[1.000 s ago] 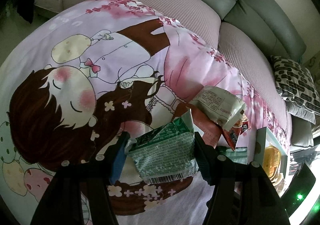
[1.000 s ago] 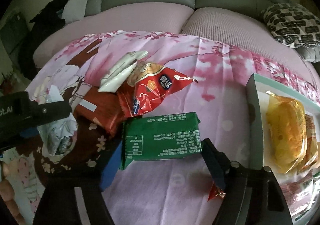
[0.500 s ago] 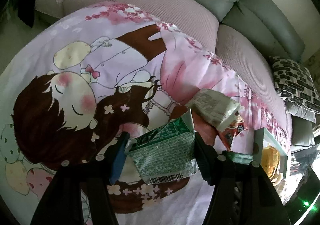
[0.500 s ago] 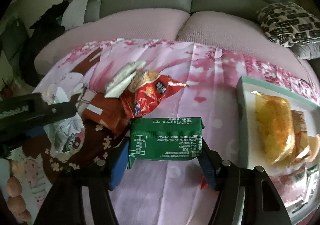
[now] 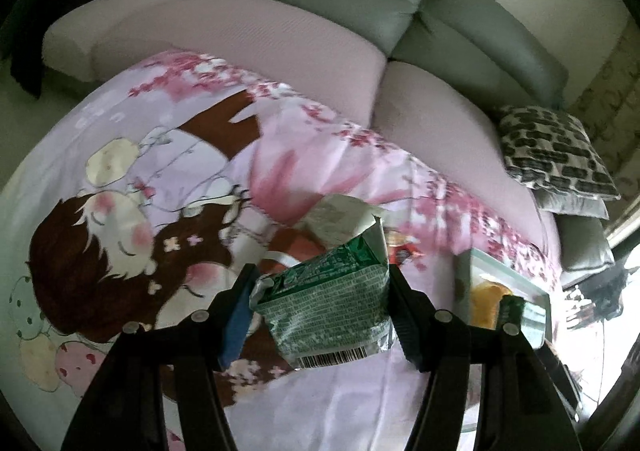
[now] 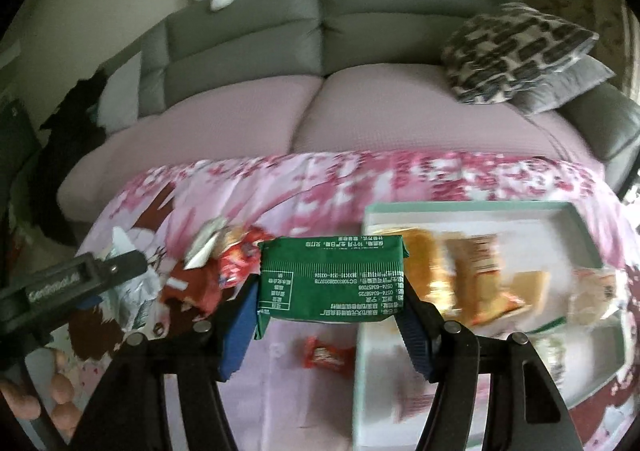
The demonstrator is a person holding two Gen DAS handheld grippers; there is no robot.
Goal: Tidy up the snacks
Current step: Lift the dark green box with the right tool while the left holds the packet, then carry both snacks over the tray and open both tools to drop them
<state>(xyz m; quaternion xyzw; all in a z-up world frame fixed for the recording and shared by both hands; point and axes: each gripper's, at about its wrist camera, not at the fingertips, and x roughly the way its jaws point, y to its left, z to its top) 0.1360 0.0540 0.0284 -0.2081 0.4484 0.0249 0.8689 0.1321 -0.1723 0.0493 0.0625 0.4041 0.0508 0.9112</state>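
Pink cartoon-print cloth [image 5: 168,155] covered the worktop before a grey sofa [image 6: 248,43]. My left jaws gripped a crinkled green packet [image 5: 332,311]; my right jaws clamped a flat green packet [image 6: 332,279].

Black left gripper [image 5: 320,303] and right gripper [image 6: 330,303], blue-padded fingers [image 6: 240,325] (silver screws on each).

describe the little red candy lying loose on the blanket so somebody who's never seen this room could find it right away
Start at the pink cartoon blanket spread in front of the grey sofa, then find the pale green tray of snacks on it. The small red candy lies by itself on the blanket beside the tray's near left edge. It is far smaller than the piled packets, with twisted ends.
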